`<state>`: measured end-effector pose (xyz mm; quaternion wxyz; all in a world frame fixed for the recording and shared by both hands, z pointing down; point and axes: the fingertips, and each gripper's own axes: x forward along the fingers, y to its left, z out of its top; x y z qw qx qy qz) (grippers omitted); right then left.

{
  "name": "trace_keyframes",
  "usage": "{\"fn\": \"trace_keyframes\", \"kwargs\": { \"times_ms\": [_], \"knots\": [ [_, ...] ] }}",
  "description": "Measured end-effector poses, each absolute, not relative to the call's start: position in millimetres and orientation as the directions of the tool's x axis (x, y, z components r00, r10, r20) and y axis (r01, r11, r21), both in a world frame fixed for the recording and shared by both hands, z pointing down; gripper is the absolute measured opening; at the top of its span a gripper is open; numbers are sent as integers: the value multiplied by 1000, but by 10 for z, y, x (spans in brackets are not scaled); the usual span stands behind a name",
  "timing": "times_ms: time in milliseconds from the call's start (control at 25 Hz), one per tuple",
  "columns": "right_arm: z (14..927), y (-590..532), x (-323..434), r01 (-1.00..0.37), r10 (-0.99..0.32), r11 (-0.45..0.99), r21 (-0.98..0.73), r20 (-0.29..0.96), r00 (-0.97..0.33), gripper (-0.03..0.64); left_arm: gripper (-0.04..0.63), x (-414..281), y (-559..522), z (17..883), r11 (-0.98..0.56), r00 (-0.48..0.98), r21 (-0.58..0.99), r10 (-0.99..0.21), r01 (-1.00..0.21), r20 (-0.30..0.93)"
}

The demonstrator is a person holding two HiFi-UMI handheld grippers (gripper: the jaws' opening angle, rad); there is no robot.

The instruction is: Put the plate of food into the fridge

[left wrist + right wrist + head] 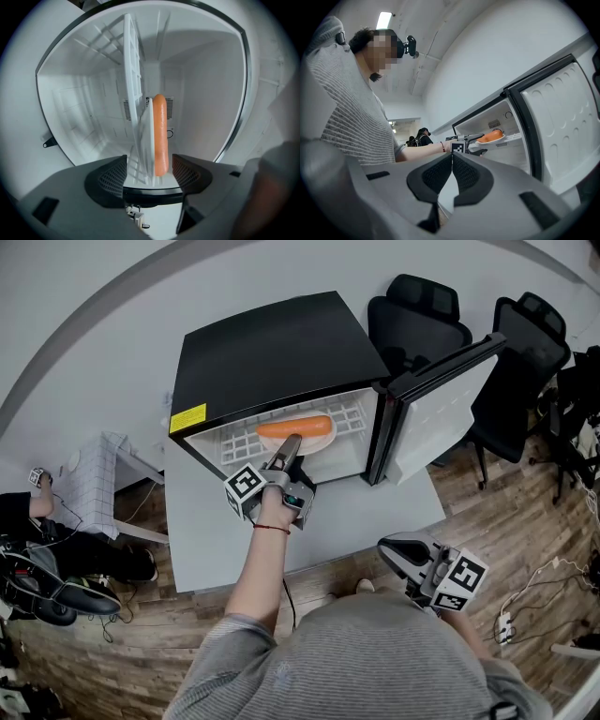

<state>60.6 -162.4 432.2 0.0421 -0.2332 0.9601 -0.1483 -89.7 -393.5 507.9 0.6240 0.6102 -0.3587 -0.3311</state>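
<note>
The black mini fridge point(272, 352) stands open on a grey table. A white plate point(317, 442) with an orange sausage point(293, 426) rests on the white wire shelf point(239, 441) inside. My left gripper point(287, 452) reaches level into the fridge opening. In the left gripper view the plate point(146, 140) and sausage point(160, 131) show edge-on between the wide-open jaws of the left gripper point(149, 174), and the pads do not press on them. My right gripper point(386, 549) hangs back near the person's body with its jaws shut and nothing in them point(452, 171). From there the sausage point(491, 136) shows on its plate.
The fridge door point(441, 409) swings out to the right. The grey table point(216, 531) runs out in front of the fridge. Two black office chairs point(417, 315) point(530, 343) stand behind it. A white tiled stand point(94, 484) sits at the left, and cables lie on the wooden floor.
</note>
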Motion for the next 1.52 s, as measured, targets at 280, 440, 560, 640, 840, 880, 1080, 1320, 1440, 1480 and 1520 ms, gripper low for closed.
{"fn": "trace_keyframes", "kwargs": {
  "times_ms": [280, 440, 560, 640, 840, 880, 1080, 1320, 1440, 1480, 1520],
  "knots": [
    [4316, -1582, 590, -429, -453, 852, -301, -13, -891, 14, 291, -850, -3830, 5037, 23, 543, 1000, -839, -16, 28],
    [4306, -1560, 581, -424, -449, 855, -299, -17, -893, 14, 291, -804, -3760, 4987, 21, 553, 1000, -833, 8, 13],
    [4305, -1543, 576, -421, -446, 857, -298, -18, -895, 14, 291, -805, -3711, 5002, 18, 559, 1000, -829, -4, 17],
    [4304, -1537, 572, -419, -443, 858, -298, -17, -896, 14, 291, -795, -3679, 4994, 16, 562, 1000, -827, -1, 14],
    [4297, -1517, 553, -412, -437, 861, -296, -18, -899, 14, 291, -738, -3580, 4942, 4, 581, 1000, -814, 4, 1],
    [4294, -1513, 548, -411, -435, 862, -296, -18, -900, 14, 290, -722, -3562, 4927, 0, 586, 1000, -811, 8, -5],
    [4295, -1490, 535, -407, -430, 865, -293, -17, -903, 14, 290, -633, -3473, 4840, -24, 611, 999, -790, 34, -39],
    [4289, -1479, 529, -405, -429, 866, -292, -20, -903, 14, 169, -650, -3422, 4890, -7, 616, 1000, -788, 3, -7],
    [4285, -1488, 525, -405, -429, 866, -293, -19, -903, 14, 28, -667, -3424, 4900, -11, 614, 1000, -789, -8, -4],
    [4284, -1489, 523, -405, -429, 866, -293, -19, -903, 14, 17, -667, -3429, 4896, -19, 617, 1000, -787, -7, -10],
    [4284, -1488, 520, -405, -428, 867, -292, -19, -903, 14, 12, -666, -3430, 4898, -21, 619, 1000, -786, -6, -13]
  ]
}}
